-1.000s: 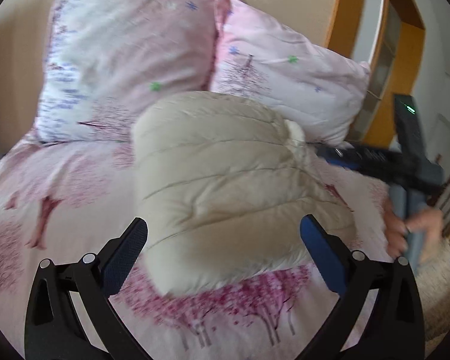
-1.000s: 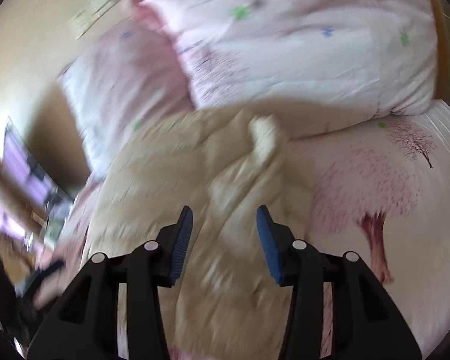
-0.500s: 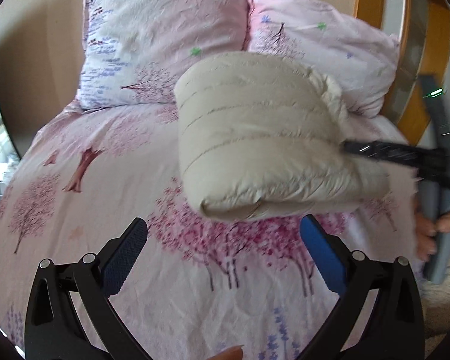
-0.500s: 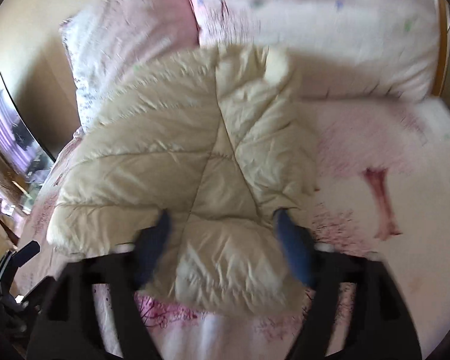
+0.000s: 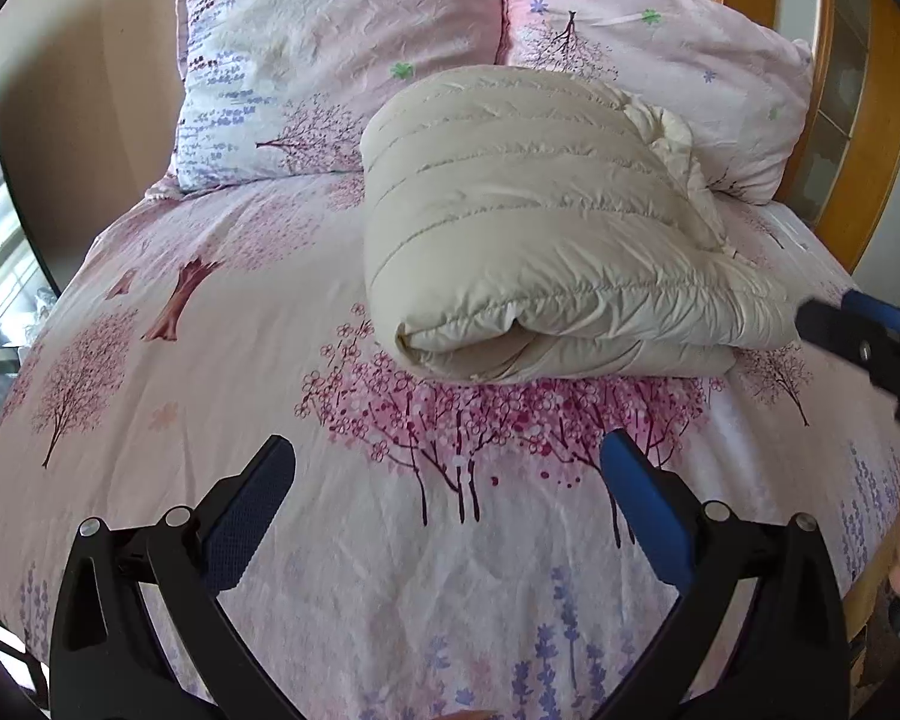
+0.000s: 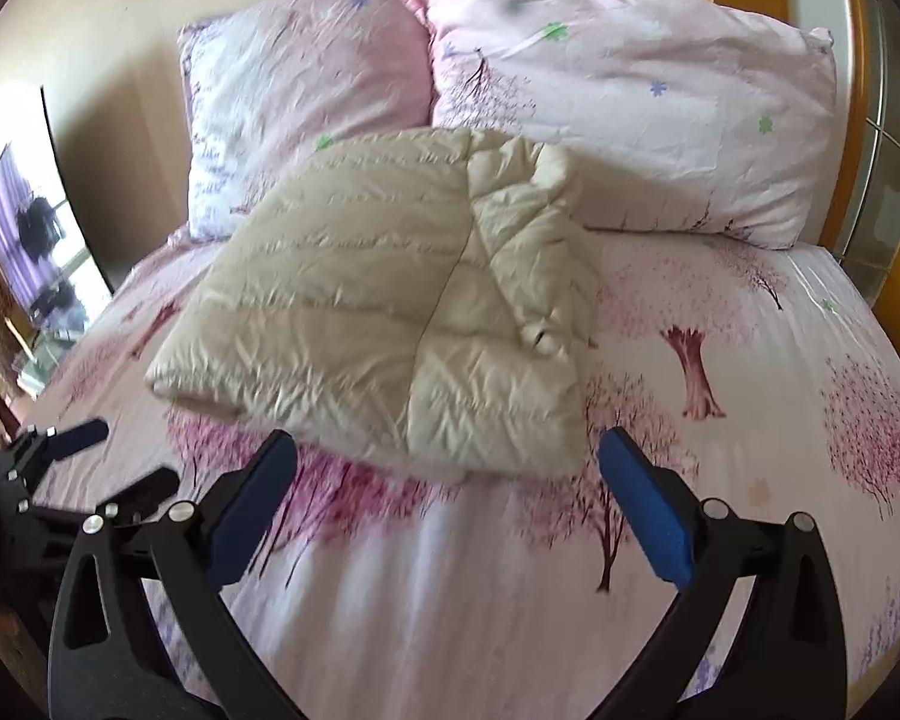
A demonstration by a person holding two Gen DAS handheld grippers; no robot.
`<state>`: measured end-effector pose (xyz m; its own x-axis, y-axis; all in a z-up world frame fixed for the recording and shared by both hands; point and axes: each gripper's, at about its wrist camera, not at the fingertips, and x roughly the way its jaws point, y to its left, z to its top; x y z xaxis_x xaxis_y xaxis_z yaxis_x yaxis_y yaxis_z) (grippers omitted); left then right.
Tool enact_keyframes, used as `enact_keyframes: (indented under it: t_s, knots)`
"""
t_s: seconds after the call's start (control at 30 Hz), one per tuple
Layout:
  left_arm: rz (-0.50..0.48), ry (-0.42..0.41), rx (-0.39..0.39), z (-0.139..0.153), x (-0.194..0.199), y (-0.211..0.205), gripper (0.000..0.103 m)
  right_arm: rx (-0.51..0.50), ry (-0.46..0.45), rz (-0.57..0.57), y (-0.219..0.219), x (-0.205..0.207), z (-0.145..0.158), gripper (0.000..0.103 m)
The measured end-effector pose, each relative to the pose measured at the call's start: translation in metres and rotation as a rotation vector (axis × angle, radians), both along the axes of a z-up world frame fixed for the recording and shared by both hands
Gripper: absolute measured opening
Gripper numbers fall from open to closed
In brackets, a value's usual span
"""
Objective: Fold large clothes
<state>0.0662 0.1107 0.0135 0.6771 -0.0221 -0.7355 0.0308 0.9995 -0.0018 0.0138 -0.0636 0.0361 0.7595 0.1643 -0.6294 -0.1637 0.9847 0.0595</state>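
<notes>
A cream quilted puffer jacket (image 5: pixel 534 228) lies folded into a thick bundle on the pink bed, just in front of the pillows; it also shows in the right wrist view (image 6: pixel 402 312). My left gripper (image 5: pixel 447 480) is open and empty, held above the sheet a short way in front of the jacket. My right gripper (image 6: pixel 447 480) is open and empty, just in front of the jacket's near edge. The right gripper's tip shows at the right edge of the left wrist view (image 5: pixel 858 330). The left gripper shows at the lower left of the right wrist view (image 6: pixel 78 474).
Two pink floral pillows (image 5: pixel 330 60) (image 5: pixel 660 54) lean against the beige wall behind the jacket. A wooden frame (image 5: pixel 864 120) stands to the right of the bed. The flowered sheet (image 5: pixel 390 540) spreads between the grippers and the jacket. A window (image 6: pixel 24 228) is at left.
Both grippers have drawn back from the jacket toward the foot of the bed. The right gripper's jaws have opened wider. The jacket stays folded on the bed.
</notes>
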Motion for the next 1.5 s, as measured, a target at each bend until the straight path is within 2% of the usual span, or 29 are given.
enact_keyframes:
  t_s: [0.17,0.43,0.9,1.5]
  knots:
    - [0.014,0.047,-0.059,-0.003,0.002,0.008,0.102,-0.062,0.077,-0.008,0.010,-0.005,-0.016,0.101]
    - [0.017,0.099,-0.026,-0.009,0.004,0.005,0.102,-0.093,0.165,-0.017,0.014,-0.004,-0.038,0.101]
    - [0.044,0.151,-0.006,-0.019,0.009,0.007,0.102,-0.115,0.196,-0.028,0.008,0.000,-0.048,0.101]
    - [0.045,0.156,-0.001,-0.021,0.010,0.006,0.102,-0.111,0.209,-0.024,0.008,0.004,-0.052,0.101]
